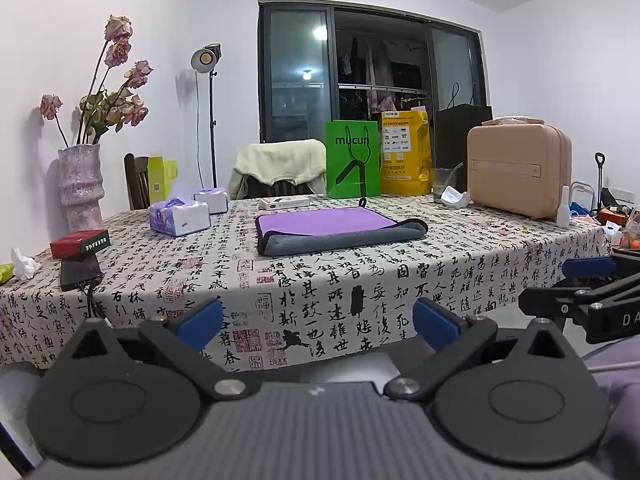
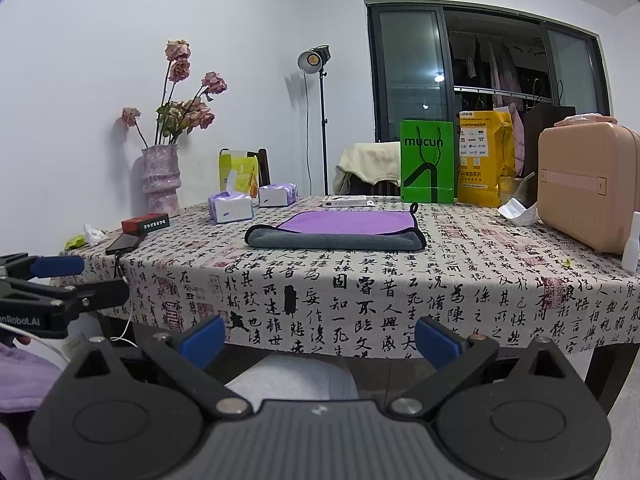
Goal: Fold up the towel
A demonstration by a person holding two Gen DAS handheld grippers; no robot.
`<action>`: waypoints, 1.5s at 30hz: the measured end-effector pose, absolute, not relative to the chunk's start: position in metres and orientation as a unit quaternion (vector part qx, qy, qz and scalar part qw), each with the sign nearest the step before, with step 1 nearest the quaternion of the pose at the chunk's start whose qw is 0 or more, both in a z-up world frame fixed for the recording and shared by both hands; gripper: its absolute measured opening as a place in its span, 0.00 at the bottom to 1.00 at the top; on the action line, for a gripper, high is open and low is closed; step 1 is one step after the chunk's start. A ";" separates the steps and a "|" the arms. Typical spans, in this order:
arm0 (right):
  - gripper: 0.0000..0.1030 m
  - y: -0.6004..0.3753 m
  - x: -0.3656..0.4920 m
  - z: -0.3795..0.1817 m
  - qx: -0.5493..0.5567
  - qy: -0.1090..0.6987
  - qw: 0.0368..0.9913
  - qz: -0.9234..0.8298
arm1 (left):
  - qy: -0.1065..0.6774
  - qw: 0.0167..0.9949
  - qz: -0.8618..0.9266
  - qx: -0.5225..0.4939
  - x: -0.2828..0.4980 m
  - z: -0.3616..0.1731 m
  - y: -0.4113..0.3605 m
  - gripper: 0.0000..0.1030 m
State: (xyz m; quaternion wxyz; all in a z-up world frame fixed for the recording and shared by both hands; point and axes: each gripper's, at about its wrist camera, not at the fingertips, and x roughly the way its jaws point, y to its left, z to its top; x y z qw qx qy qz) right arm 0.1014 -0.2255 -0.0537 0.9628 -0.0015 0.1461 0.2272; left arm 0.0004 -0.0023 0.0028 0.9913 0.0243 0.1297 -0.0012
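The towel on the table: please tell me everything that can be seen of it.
The towel looks like soft, plush microfibre, purple on one face and grey on the other, with dark edging. It lies flat on the calligraphy-print tablecloth, folded over, so the grey side shows along the near edge and the purple face on top. A small dark hanging loop sticks up at its far right corner. Neither gripper touches it: both are open and held short of the table.

Suitcase (image 2: 588,184): cut by my right view's edge.
Chair (image 1: 276,184): mostly hidden under cream cloth (image 1: 280,160).
Yellow bag (image 1: 406,152) print: too small for me to read.
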 end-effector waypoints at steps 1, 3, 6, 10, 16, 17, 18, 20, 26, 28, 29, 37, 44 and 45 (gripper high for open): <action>0.99 -0.225 0.101 -0.054 -0.001 0.146 0.963 0.227 | 0.130 0.991 -0.001 0.024 0.000 0.003 -0.002 1.00; 0.99 -0.226 0.101 -0.054 -0.001 0.146 0.963 0.227 | 0.130 0.991 -0.002 0.024 0.000 0.003 -0.002 1.00; 0.99 -0.226 0.101 -0.053 -0.001 0.147 0.963 0.227 | 0.131 0.991 -0.002 0.024 0.001 0.003 -0.002 1.00; 0.99 -0.226 0.101 -0.053 -0.001 0.147 0.963 0.227 | 0.130 0.991 -0.001 0.025 0.001 0.003 -0.002 1.00; 0.99 -0.226 0.102 -0.053 0.000 0.148 0.963 0.227 | 0.130 0.991 -0.001 0.025 0.001 0.004 -0.001 1.00; 0.99 -0.225 0.101 -0.053 0.000 0.148 0.963 0.227 | 0.130 0.991 -0.001 0.025 0.001 0.003 -0.002 1.00; 0.99 -0.226 0.102 -0.053 0.000 0.148 0.963 0.227 | 0.130 0.991 -0.001 0.025 0.001 0.003 -0.002 1.00; 0.99 -0.225 0.101 -0.053 -0.001 0.148 0.963 0.227 | 0.130 0.991 -0.001 0.026 0.001 0.003 -0.002 1.00; 0.99 -0.226 0.102 -0.053 0.000 0.148 0.963 0.227 | 0.130 0.991 -0.001 0.026 0.001 0.003 -0.002 1.00; 0.99 -0.226 0.102 -0.053 -0.001 0.147 0.963 0.227 | 0.130 0.991 -0.001 0.026 0.001 0.003 -0.002 1.00; 0.99 -0.226 0.101 -0.053 -0.001 0.147 0.963 0.227 | 0.130 0.991 -0.002 0.026 0.001 0.003 -0.002 1.00; 0.99 -0.227 0.102 -0.054 0.000 0.147 0.963 0.225 | 0.127 0.991 -0.004 0.037 0.003 0.003 -0.002 1.00; 0.99 -0.227 0.103 -0.054 0.000 0.146 0.964 0.223 | 0.126 0.991 -0.006 0.040 0.004 0.004 -0.003 1.00; 0.99 -0.227 0.103 -0.053 0.000 0.145 0.964 0.223 | 0.127 0.991 -0.006 0.040 0.004 0.004 -0.003 1.00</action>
